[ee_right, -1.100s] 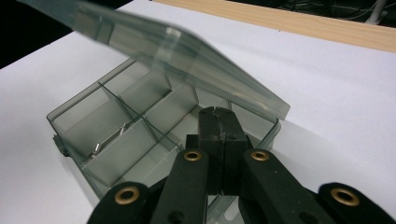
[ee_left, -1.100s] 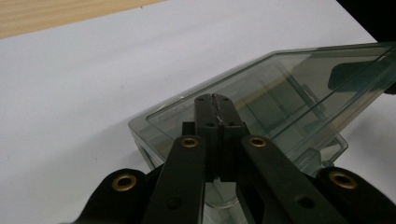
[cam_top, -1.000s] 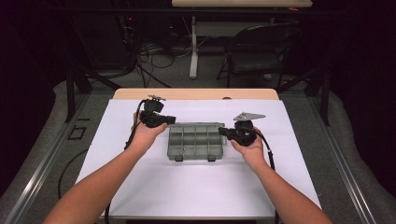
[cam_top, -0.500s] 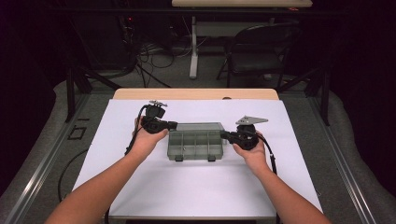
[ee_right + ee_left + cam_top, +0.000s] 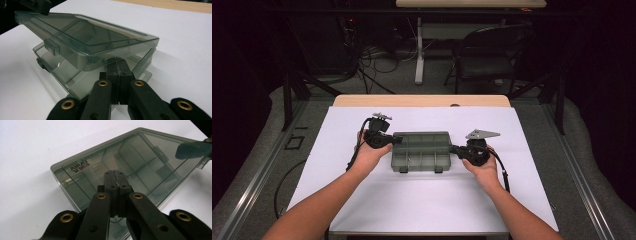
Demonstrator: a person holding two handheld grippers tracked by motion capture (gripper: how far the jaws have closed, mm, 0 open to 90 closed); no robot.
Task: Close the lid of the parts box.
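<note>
A white table (image 5: 422, 205) is filling the middle of a dark room, with a smoky compartment box (image 5: 421, 151) sitting at its centre. The left gripper (image 5: 393, 141), jaws pressed together, is touching the box at nine o'clock. The right gripper (image 5: 453, 148), jaws likewise together, is nosing under the raised lid (image 5: 85, 37) at three o'clock.

Both forearms reach forward, hands apart. The left gripper (image 5: 396, 140) and right gripper (image 5: 454, 148) point inward toward each other, jaws pressed fully together.

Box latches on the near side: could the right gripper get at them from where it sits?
Probably yes. The right gripper sits shut at the box's right end, and nothing lies on the bare sheet before the latches.
</note>
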